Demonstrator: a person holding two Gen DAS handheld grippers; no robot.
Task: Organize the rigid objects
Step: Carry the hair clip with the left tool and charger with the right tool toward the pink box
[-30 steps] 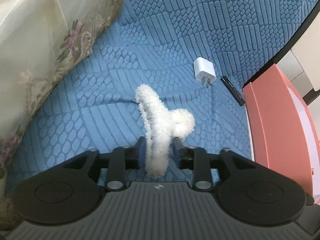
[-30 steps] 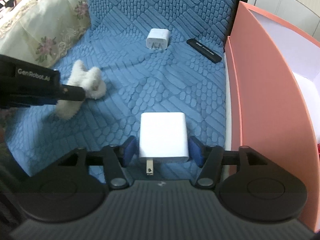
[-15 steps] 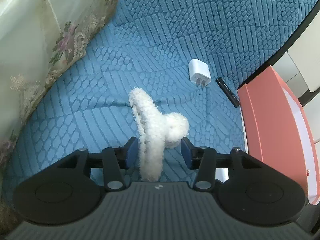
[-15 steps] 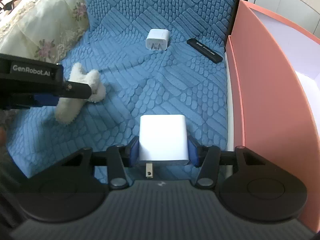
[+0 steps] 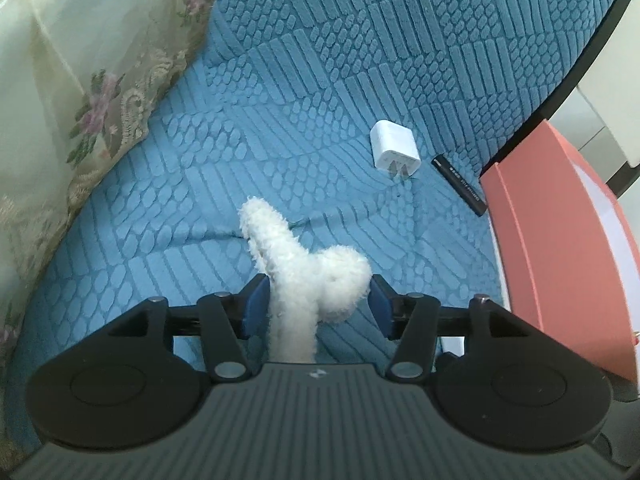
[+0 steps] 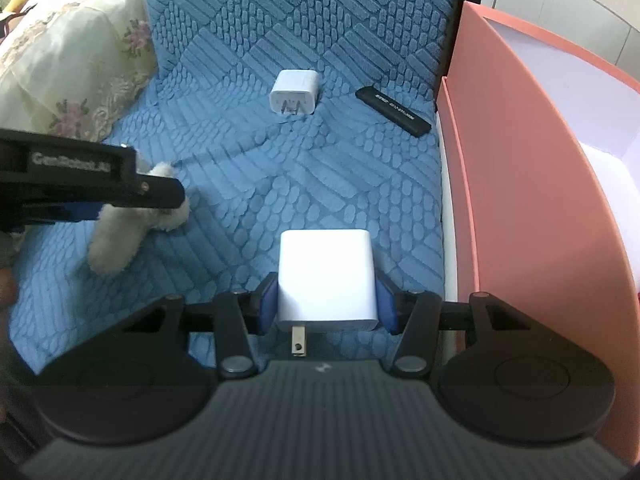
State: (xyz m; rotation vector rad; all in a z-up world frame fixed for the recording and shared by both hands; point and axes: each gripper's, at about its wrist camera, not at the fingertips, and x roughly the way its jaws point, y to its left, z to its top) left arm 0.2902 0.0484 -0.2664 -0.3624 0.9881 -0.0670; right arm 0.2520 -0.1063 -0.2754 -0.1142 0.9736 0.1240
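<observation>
A fluffy white hair clip lies on the blue quilted cover. My left gripper straddles it; its jaws are opening, and the pads stand at the clip's sides without squeezing it. In the right wrist view the same clip shows under the left gripper's black fingers. My right gripper is shut on a large white charger, prongs pointing back toward the camera. A smaller white charger and a black stick lie farther back.
A salmon-pink box with a white inside stands along the right edge of the cover, also seen in the left wrist view. A cream floral cushion bounds the left side. The small charger and black stick lie near the box.
The left jaws have spread apart, releasing their squeeze on the fluffy clip. The right jaws have closed in until both pads press the large charger. Neither hand has shifted much.
</observation>
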